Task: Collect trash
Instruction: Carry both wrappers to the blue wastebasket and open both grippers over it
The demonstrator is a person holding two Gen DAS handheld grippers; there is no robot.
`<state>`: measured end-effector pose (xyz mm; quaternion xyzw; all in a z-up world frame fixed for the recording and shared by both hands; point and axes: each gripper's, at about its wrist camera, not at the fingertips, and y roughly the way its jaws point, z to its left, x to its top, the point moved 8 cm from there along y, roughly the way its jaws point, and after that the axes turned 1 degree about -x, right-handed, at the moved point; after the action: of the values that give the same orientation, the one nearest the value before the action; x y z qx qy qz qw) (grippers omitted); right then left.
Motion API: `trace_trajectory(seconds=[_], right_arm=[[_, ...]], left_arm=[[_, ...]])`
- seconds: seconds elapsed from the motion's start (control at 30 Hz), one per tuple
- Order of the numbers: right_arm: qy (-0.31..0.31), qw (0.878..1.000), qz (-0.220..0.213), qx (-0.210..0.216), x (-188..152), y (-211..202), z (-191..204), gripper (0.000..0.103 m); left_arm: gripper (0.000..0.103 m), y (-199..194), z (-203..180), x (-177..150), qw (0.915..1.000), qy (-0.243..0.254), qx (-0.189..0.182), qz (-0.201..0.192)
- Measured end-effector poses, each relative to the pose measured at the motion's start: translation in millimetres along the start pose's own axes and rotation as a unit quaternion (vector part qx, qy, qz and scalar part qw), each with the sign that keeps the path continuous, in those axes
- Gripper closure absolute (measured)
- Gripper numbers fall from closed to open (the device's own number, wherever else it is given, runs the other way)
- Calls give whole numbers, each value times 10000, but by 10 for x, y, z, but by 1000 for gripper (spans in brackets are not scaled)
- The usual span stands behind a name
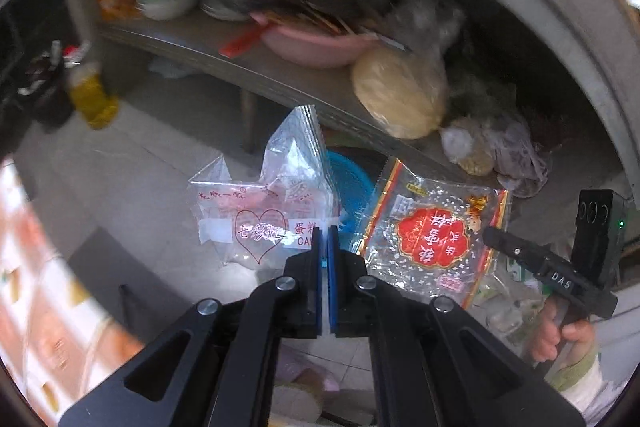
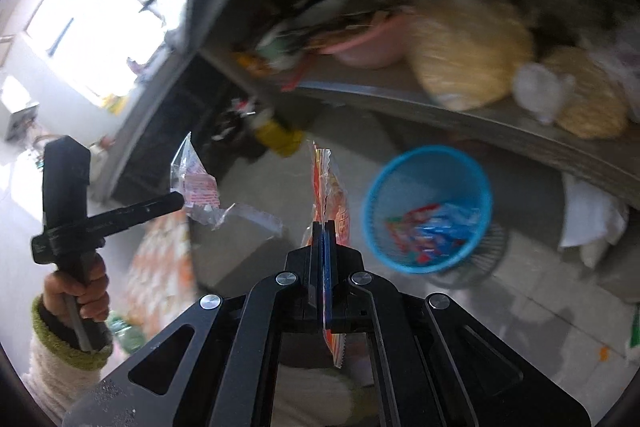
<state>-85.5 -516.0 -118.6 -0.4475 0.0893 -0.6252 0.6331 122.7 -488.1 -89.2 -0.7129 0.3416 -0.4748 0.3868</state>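
My left gripper [image 1: 325, 231] is shut on a clear wrapper with a pink heart print [image 1: 260, 215], which hangs in front of it. Beside it, my right gripper [image 1: 489, 233] pinches a clear wrapper with a red and gold label [image 1: 432, 239]. In the right wrist view, that gripper [image 2: 324, 227] is shut on the same red wrapper [image 2: 331, 187], seen edge-on. The left gripper [image 2: 179, 201] holds the heart wrapper [image 2: 196, 187] off to the left. A blue mesh basket [image 2: 380, 183] stands on the floor below and to the right, with several coloured wrappers inside. It is partly hidden behind the wrappers as the basket [image 1: 352, 183].
A low shelf [image 1: 280, 79] carries a pink basin [image 1: 316, 47], bowls and bagged yellowish goods [image 1: 400, 95]. A yellow oil bottle [image 1: 94, 99] stands on the tiled floor. An orange patterned box [image 2: 160, 267] lies at the left. Hands in white sleeves with green cuffs hold both grippers.
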Motion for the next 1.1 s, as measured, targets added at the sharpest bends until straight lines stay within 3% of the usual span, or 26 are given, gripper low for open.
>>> trace_trajectory(seconds=[0.17,0.33,0.53,0.63,0.67,0.7,0.77,0.93,1.1], right_arm=[[56,9979,27,-644,37,324,-481,103],[-275,9910,124,-1304,131,769,-758,103],[-1030,9738,207,-2017,218,1355,-855,103],[-1273,9703,332,-2031,206,1636,-865,103],[-1372,9675,349,-2095,200,1733,-886,100],[-1454,9651,360,-2149,180,1793,-910,93],[-1492,9642,435,-2150,136,1904,-960,74],[-1191,9695,243,-2130,112,1755,-1084,59],[-1032,9710,55,-2157,169,1547,-1096,59]], left_arm=[[101,802,-56,150,9985,-155,-261,465],[101,1528,43,305,9950,-462,-384,803],[101,2218,219,426,9903,-850,-339,1044],[95,2433,255,448,9882,-979,-405,1105],[84,2483,273,433,9872,-1036,-402,1146],[65,2526,296,414,9854,-1135,-418,1196],[53,2513,345,399,9846,-1276,-389,1132],[50,2316,369,466,9874,-1248,-415,883],[47,1920,354,609,9916,-1155,-327,486]])
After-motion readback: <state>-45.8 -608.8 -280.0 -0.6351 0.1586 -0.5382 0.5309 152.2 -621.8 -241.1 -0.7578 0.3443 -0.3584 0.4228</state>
